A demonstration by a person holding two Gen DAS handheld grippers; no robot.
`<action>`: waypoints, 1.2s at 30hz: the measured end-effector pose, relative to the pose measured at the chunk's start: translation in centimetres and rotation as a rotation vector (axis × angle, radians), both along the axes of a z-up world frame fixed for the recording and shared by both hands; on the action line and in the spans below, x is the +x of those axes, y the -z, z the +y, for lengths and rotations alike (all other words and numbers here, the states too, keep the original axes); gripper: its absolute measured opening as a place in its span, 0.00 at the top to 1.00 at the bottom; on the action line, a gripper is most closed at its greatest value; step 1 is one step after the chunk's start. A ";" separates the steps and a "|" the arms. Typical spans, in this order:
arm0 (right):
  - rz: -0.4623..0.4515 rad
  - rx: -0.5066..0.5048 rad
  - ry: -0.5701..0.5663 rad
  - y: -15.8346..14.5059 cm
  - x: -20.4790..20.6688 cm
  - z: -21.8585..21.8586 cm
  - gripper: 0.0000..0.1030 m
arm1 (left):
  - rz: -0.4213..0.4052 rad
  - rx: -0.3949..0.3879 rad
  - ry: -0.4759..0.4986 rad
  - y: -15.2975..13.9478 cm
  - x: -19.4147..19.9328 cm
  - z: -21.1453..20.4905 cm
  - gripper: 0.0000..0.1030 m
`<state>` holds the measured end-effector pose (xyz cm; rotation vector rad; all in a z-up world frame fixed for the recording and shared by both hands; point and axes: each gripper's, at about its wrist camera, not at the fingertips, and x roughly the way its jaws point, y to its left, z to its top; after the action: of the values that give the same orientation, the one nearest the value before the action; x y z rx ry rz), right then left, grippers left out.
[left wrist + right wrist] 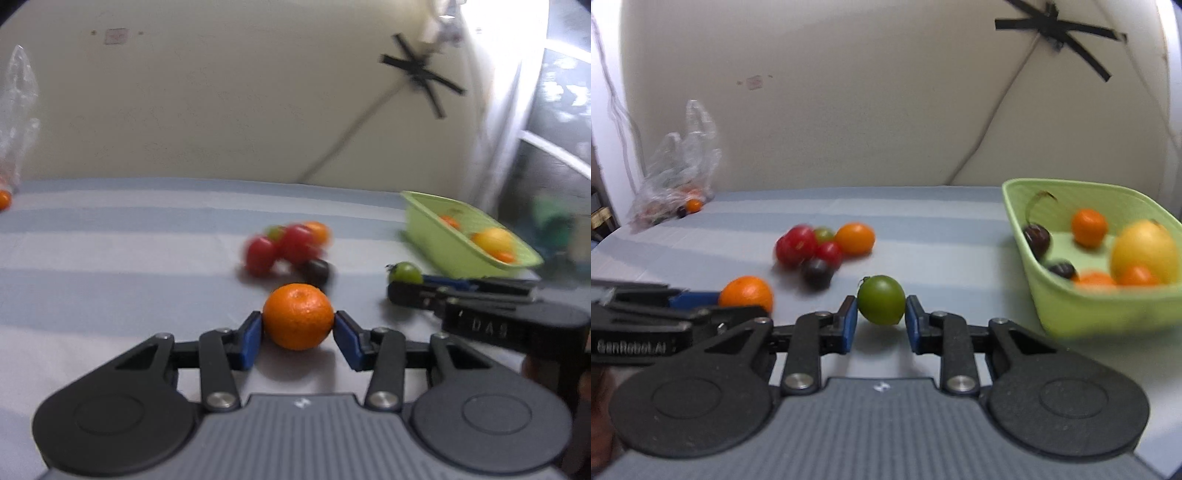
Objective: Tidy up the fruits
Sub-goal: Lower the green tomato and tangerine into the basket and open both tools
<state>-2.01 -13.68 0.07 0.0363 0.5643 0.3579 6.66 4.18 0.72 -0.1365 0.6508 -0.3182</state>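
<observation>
A round orange mandarin with dimpled skin [297, 316] sits between the blue pads of the left tongs [298, 334], both pads pressed against its sides, low over the pale grey-blue striped bench [110, 266]. In the right wrist view the same fruit shows at the tip of the left tongs, near the bench's front left. A smooth round green tomato-like fruit [881, 300] is gripped in the right tongs [881, 324], its blue pads touching either flank, and the shadow beneath suggests that it is lifted slightly off the bench. Behind both fruits, near the middle of the bench, lies a loose cluster [822, 249]: several red cherry tomatoes, a small green one, an oval orange one and a dark, nearly black one, all touching or just beside one another and blurred. To the right stands a light green plastic basket [1082, 314] holding a large yellow fruit [1145, 251], several small orange fruits and two dark cherries, one with a curved stem. At the far left corner, against the cream wall, slumps a crumpled clear plastic bag [679, 170] with a small orange fruit [693, 205] at its mouth.
</observation>
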 end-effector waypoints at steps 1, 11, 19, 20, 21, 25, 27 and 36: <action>-0.012 -0.001 -0.005 -0.1 -1.3 -0.4 0.70 | -0.014 -0.007 0.025 -0.1 -0.9 -0.4 0.59; 0.001 -0.038 0.029 0.4 -6.4 -2.0 0.69 | -0.097 0.112 0.251 0.0 -6.1 -6.5 0.58; 0.004 -0.027 0.033 0.6 -6.5 -2.4 0.61 | -0.116 0.140 0.212 -0.3 -7.2 -6.3 0.43; -0.002 -0.029 0.039 0.6 -6.6 -2.4 0.58 | -0.115 0.144 0.212 -0.3 -7.2 -6.4 0.43; -0.008 -0.030 0.040 0.5 -6.6 -2.5 0.57 | -0.113 0.147 0.213 -0.2 -6.9 -6.3 0.43; -0.016 -0.041 0.029 0.6 -6.7 -2.5 0.58 | -0.091 0.141 0.228 0.0 -6.4 -6.6 0.56; -0.001 -0.030 -0.007 0.7 -6.6 -2.6 0.70 | -0.074 0.144 0.225 0.3 -6.1 -6.8 0.58; -0.135 0.026 0.077 -1.5 -6.0 -5.0 0.70 | -0.033 0.000 0.261 -2.2 -2.8 -6.7 0.59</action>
<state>-8.02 -18.72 1.59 0.0585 0.4231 0.2903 3.83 -2.50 2.91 -0.0456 0.6368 -0.5700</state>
